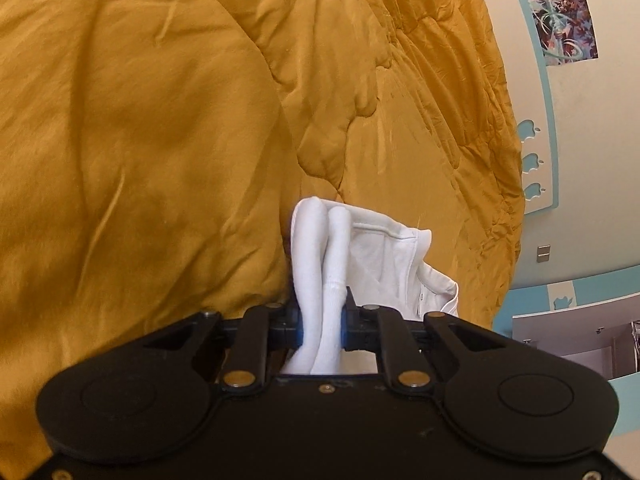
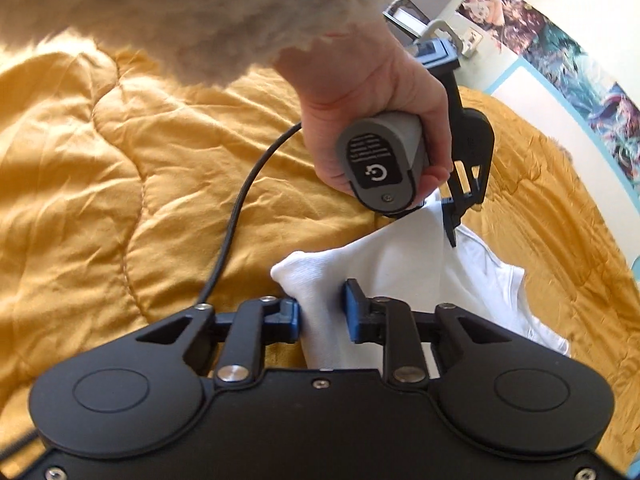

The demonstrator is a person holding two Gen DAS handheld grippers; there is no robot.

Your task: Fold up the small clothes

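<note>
Both hand-held grippers, left (image 1: pixel 322 320) and right (image 2: pixel 322 316), clamp white garment (image 2: pixel 384 264) over yellow quilt (image 1: pixel 140 120).

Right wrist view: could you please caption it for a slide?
Both grippers, right and left, pinch a white garment over a yellow quilt.

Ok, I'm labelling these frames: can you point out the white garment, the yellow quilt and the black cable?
white garment (image 2: pixel 396 260): right wrist view, stretched middle panel.
yellow quilt (image 1: pixel 140 120): left wrist view, smooth left area.
black cable (image 2: pixel 240 200): right wrist view, mid-curve.
</note>
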